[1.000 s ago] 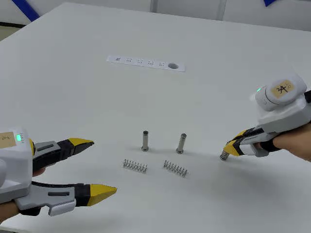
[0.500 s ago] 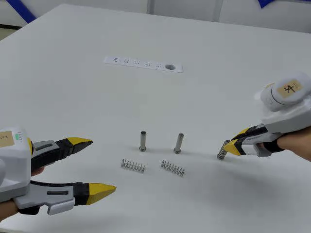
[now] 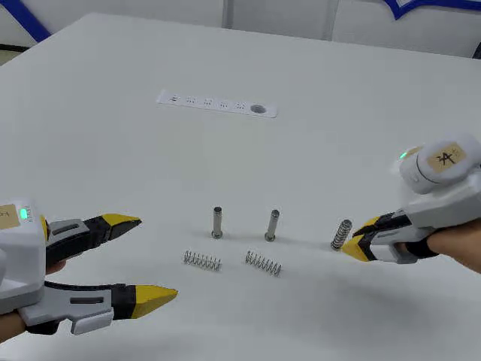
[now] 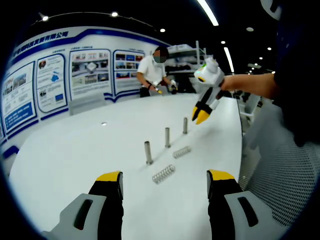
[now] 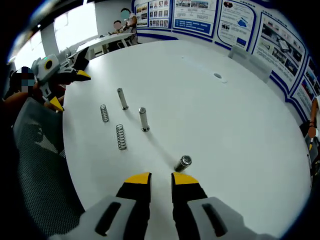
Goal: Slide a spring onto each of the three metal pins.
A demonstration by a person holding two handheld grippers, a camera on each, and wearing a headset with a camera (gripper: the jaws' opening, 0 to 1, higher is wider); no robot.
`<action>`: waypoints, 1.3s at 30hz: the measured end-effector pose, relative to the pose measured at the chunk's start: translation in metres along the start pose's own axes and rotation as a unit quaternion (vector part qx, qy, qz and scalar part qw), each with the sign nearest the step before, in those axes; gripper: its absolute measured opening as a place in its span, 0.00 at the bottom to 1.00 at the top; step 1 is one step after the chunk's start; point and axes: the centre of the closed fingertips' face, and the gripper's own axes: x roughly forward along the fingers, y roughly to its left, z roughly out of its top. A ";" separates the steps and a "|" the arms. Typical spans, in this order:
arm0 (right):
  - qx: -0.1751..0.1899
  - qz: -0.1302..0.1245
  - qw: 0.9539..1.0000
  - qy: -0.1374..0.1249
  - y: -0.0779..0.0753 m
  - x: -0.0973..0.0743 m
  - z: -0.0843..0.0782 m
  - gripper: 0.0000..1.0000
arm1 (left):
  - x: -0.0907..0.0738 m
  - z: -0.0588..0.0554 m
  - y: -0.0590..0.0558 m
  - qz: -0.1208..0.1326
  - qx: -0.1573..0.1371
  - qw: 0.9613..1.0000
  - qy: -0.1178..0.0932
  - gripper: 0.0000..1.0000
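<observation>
left gripper (image 3: 157,257): jaws spread wide, empty | right gripper (image 3: 354,241): jaws slightly parted, beside sprung pin (image 3: 342,234)

The left pin (image 3: 216,222) and the middle pin (image 3: 271,225) stood bare mid-picture. The right pin (image 3: 346,222) wore a spring (image 3: 340,238). Two loose springs (image 3: 202,260) (image 3: 263,262) lay below.

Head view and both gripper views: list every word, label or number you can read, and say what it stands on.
No text can be read for certain.
On the right gripper, a tan sticker: handwritten mark, too blurred.
On the left gripper, a tan label: too small.
On the power strip: markings too small.
On the wall posters: headings and print blurred.
</observation>
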 end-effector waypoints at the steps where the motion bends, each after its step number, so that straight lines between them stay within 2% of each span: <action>1: -0.002 0.003 1.000 0.000 0.003 0.001 0.000 0.17 | 0.000 0.000 0.000 0.000 0.000 1.000 0.000 0.69; 12: -0.039 0.040 0.998 -0.001 0.034 0.019 0.015 0.17 | -0.002 0.002 0.000 0.001 0.002 1.000 -0.001 0.69; 23: -0.072 0.085 0.994 0.000 0.060 0.049 0.024 0.17 | -0.002 0.001 0.000 0.003 0.001 1.000 0.000 0.69; 28: -0.081 0.091 0.993 0.003 0.067 0.059 0.023 0.17 | -0.002 0.001 0.001 0.004 0.000 1.000 0.000 0.69; 39: -0.084 0.092 0.992 0.004 0.068 0.069 0.023 0.16 | -0.003 -0.002 0.001 0.005 -0.003 1.000 0.004 0.69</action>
